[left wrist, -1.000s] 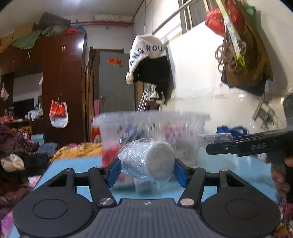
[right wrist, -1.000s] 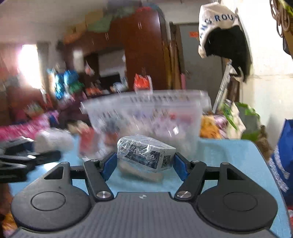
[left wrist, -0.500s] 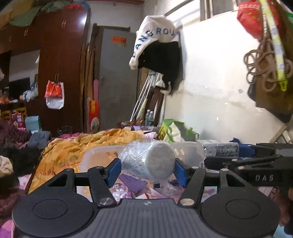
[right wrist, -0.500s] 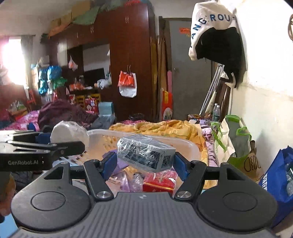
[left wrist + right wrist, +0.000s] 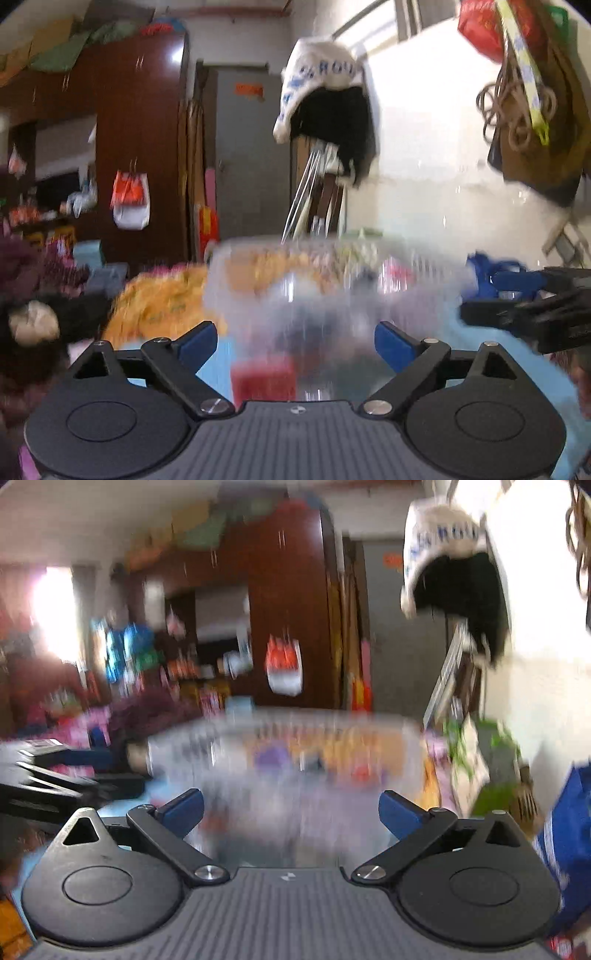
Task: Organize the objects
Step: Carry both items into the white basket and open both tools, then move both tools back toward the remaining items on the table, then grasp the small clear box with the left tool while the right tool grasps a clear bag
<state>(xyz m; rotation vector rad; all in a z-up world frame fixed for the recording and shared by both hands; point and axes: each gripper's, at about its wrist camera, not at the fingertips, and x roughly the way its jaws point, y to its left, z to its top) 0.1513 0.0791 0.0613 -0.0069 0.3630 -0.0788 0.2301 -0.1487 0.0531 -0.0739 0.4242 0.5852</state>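
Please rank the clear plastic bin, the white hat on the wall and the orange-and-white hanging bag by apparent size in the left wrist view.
1. Clear plastic bin, though blurred and nearest.
2. White hat.
3. Orange-and-white bag, farthest away.

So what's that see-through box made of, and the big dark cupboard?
The storage bin looks like clear, slightly frosted plastic: blurred colourful items show through its walls. The wardrobe looks like dark reddish-brown wood or wood veneer with a glossy finish, since light glints off its doors. Motion blur leaves both uncertain.
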